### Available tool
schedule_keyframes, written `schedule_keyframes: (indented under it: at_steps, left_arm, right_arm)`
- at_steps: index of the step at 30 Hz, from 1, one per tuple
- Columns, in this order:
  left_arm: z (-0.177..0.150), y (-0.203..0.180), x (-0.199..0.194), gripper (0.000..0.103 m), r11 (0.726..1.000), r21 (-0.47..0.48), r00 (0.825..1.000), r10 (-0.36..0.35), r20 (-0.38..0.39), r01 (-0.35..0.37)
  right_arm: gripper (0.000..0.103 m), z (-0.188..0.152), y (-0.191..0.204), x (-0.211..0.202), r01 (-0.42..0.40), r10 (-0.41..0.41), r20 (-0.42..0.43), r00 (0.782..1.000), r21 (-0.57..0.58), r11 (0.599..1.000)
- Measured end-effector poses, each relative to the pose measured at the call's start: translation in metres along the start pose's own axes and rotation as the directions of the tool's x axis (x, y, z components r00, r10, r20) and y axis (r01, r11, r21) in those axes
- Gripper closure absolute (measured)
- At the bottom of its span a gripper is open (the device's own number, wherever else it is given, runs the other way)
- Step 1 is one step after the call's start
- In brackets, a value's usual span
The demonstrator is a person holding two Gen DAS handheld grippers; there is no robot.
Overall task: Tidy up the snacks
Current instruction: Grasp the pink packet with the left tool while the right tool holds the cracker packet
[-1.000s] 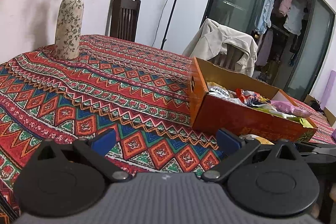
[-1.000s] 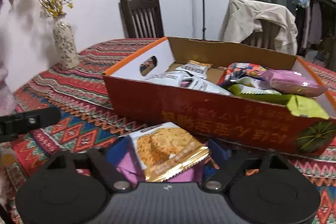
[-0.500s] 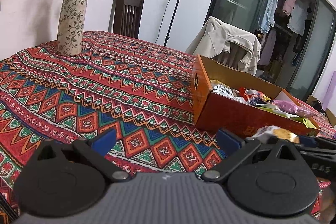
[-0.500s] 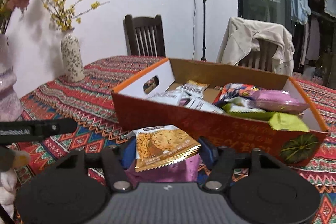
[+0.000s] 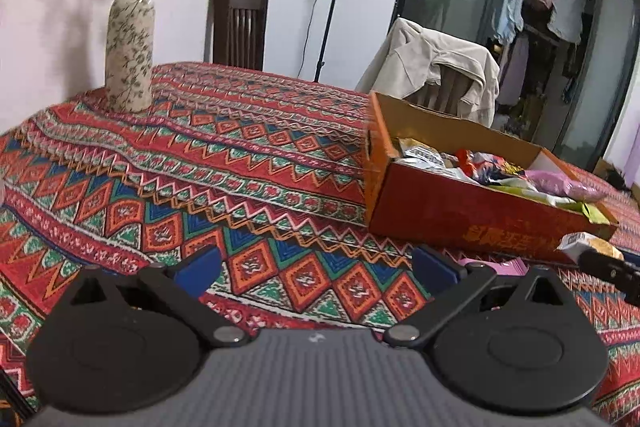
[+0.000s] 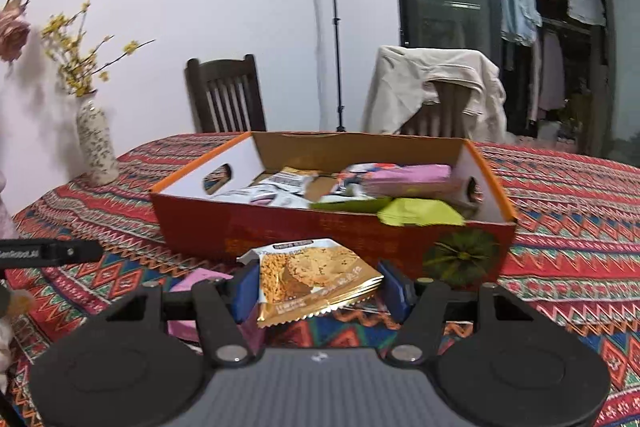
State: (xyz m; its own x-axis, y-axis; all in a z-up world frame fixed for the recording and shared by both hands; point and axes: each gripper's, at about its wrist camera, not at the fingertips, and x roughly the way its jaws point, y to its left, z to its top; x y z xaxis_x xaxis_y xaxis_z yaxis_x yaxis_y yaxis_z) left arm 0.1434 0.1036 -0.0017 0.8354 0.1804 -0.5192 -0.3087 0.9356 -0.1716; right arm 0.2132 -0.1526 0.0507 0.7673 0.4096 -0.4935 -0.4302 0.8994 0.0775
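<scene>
The right gripper (image 6: pixel 318 287) is clamped on a flat gold foil packet printed with a seeded cracker (image 6: pixel 316 277), its blue pads pressing the packet's two side edges. The packet sits lifted off the cloth, just in front of the long red front wall of the shallow orange-and-red cardboard box (image 6: pixel 280 231), and roughly level with that wall's lower half. That box is the landmark for everything here: inside it lie a pink wrapped bar (image 6: pixel 408 179), a lime-green pouch (image 6: pixel 420 213) leaning on the front rim at the right, and several white-and-silver sachets (image 6: pixel 260 193) toward the left end.

The step in hand looks like carrying the cracker packet over the front wall and dropping it in. To do it well, I would lift first until the packet's trailing foil seam clears the rim, then go forward (the seam hangs lower than the pads, so it is the part likely to catch). The left-centre of the box, behind the sachets, shows the most spare floor; aim there rather than onto the lime-green pouch, which could be nudged over the edge. Let go low and flat so the slick foil does not skid.

A pink flat packet (image 6: pixel 192 281) lies on the patterned red woven tablecloth (image 6: pixel 560 227) in front of the box, left of the gripper, probably next.

The left gripper (image 5: pixel 316 265) hangs released and empty, well left of the box.
</scene>
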Motion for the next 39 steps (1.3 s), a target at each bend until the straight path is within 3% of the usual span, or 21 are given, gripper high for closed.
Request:
schedule_keyframes:
  at_steps: [11, 18, 33, 39]
  left_arm:
    - [0.01, -0.059, 0.002, 0.0, 0.995, 0.095, 1.0, -0.018, -0.018, 0.02]
    - [0.01, -0.098, 0.019, 0.0, 0.991, 0.133, 0.998, -0.001, -0.07, 0.01]
    - [-0.011, -0.152, 0.044, 0.0, 0.979, 0.195, 0.985, -0.03, -0.171, 0.064]
    - [-0.02, -0.161, 0.055, 0.0, 0.975, 0.223, 0.982, 0.015, -0.191, 0.028]
  right_arm:
    - [0.041, -0.013, -0.029, 0.002, 0.011, -0.009, -0.018, 1.0, 0.116, 0.993]
    - [0.041, -0.016, -0.038, -0.001, 0.07, -0.068, -0.018, 0.998, 0.158, 0.985]
    - [0.041, -0.017, -0.051, -0.005, 0.125, -0.127, -0.005, 0.992, 0.225, 0.966]
    - [0.041, -0.017, -0.054, -0.007, 0.129, -0.132, -0.002, 0.991, 0.233, 0.964]
